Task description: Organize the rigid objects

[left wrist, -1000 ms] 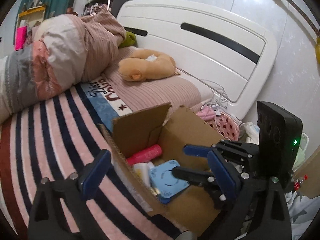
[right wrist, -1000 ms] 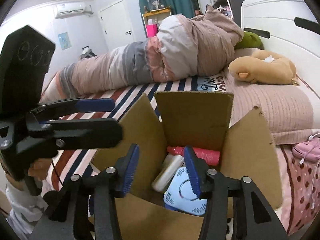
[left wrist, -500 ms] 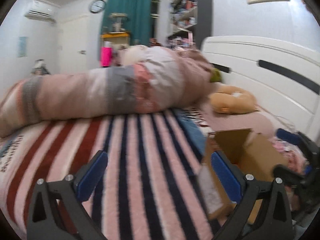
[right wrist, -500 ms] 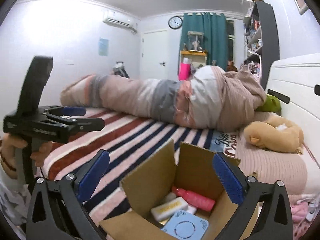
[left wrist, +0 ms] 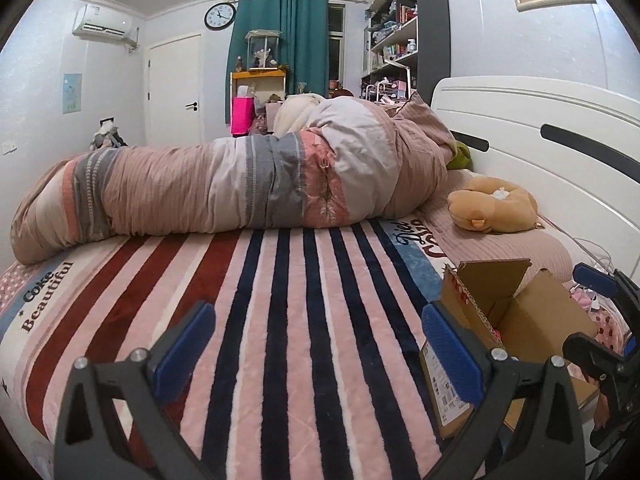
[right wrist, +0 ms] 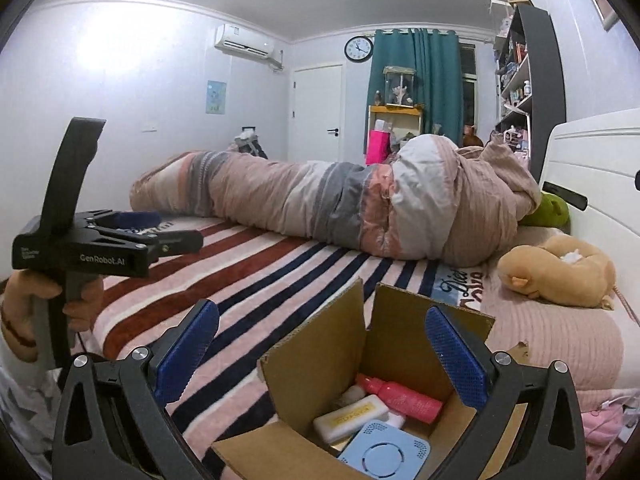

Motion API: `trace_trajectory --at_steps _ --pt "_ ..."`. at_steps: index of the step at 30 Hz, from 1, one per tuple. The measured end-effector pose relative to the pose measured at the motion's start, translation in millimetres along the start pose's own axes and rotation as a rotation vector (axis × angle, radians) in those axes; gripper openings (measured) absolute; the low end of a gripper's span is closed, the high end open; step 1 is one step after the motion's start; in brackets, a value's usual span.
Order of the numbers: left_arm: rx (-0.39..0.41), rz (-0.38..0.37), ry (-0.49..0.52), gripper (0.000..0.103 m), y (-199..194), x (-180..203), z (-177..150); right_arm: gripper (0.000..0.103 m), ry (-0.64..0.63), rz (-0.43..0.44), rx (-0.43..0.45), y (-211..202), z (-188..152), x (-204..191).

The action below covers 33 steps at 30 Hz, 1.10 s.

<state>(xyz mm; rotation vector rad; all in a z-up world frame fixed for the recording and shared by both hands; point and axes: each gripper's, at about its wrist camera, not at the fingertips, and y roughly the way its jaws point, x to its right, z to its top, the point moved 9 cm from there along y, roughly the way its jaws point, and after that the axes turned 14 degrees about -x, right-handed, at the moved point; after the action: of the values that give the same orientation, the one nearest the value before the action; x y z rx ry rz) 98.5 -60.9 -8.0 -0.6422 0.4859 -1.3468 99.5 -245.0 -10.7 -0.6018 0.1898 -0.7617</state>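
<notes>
Showing both claws, left claw (left wrist: 316,344) and right claw (right wrist: 322,344), spread and empty beside the open cardboard box (right wrist: 372,364) near the bed's (left wrist: 280,300) headboard edge, whose soft surface could tip it if nudged.

The left gripper (left wrist: 318,342) was held level with its blue-padded fingers (left wrist: 182,350) spread wide and nothing between them, the person's left hand (right wrist: 48,300) wrapped around its black handle. The right gripper (right wrist: 322,344) was likewise held with its jaws wide apart and empty, tilted slightly downward, to the right of the left one.
</notes>
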Motion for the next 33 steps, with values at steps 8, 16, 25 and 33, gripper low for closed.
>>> trace_trajectory --at_steps 8,16,25,33 --pt "0.011 0.017 -0.005 0.102 -1.9 -5.2 1.6 0.103 0.025 0.013 0.003 -1.9 0.7 6.3" --pt "0.009 0.02 -0.005 0.102 0.2 -7.9 0.4 0.103 0.033 0.024 -0.002 -0.4 -0.6 7.4" --pt "0.023 0.037 -0.005 0.102 -2.8 -10.0 0.2 0.103 0.033 0.027 -0.004 -0.1 -2.1 9.8" --pt "0.023 0.038 -0.007 0.102 -2.8 -11.6 1.3 0.103 0.039 0.026 -0.011 1.9 -2.9 4.6"
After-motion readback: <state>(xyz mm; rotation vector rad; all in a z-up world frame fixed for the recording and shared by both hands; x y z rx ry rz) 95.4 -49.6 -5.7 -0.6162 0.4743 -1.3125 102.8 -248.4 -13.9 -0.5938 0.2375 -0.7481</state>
